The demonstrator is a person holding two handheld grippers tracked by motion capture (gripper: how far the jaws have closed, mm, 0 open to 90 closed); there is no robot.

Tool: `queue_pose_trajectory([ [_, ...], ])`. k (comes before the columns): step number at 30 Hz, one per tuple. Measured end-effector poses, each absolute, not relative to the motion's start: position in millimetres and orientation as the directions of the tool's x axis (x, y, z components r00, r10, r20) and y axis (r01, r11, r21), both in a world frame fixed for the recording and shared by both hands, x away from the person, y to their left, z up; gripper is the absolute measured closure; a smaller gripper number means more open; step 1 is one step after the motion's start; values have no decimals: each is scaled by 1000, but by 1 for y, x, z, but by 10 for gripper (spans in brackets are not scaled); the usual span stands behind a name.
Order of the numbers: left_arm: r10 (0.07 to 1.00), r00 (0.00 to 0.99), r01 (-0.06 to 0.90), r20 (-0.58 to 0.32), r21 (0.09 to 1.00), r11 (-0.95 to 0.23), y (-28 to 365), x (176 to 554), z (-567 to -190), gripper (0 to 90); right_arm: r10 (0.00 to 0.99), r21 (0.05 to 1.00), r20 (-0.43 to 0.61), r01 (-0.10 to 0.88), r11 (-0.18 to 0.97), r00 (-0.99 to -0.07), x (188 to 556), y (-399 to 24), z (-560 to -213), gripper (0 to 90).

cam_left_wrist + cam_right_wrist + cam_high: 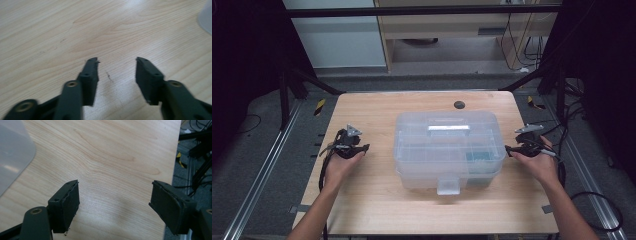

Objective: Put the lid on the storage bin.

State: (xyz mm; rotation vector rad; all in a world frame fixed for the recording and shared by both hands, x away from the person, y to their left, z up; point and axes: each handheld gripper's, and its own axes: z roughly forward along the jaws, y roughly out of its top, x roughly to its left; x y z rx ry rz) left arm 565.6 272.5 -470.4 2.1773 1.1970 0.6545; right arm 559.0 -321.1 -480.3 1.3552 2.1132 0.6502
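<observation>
A clear plastic storage box (447,145) with a shut lid, a top handle and a front latch sits mid-table. A teal thing (478,157) shows dimly through its right side. My left gripper (348,141) rests low over the wood to the box's left. In the left gripper view its jaws (116,60) stand apart over bare table, with a corner of the box (206,17) at the upper right. My right gripper (524,142) sits just right of the box. Its jaws (115,183) are wide open with nothing between them, and the box's edge (13,152) lies to their left.
The wooden table (377,200) has a small black round grommet (459,105) near its far edge. Its right edge (175,170) runs close to my right gripper, with floor, cables and black frame legs beyond. Bare wood lies in front of the box.
</observation>
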Motion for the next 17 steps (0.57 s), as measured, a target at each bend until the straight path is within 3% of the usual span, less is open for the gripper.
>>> queue_pose_trajectory([
  [4,879,468,621,95,673,-403,271,569,-488,284,935,668,-119,671,323,-333,559,-321,-497,208],
  [7,890,454,633,42,688,-355,270,569,-498,202,949,700,-50,667,256,-312,558,-323,-502,199],
  [10,906,424,621,1,727,-292,272,568,-504,150,956,720,10,666,197,-293,557,-325,-507,138],
  [15,911,411,627,18,720,-297,269,568,-507,37,967,729,5,663,172,-256,557,-324,-512,23],
  [17,912,411,627,16,720,-295,269,568,-507,31,971,721,1,673,164,-238,557,-323,-512,6],
])
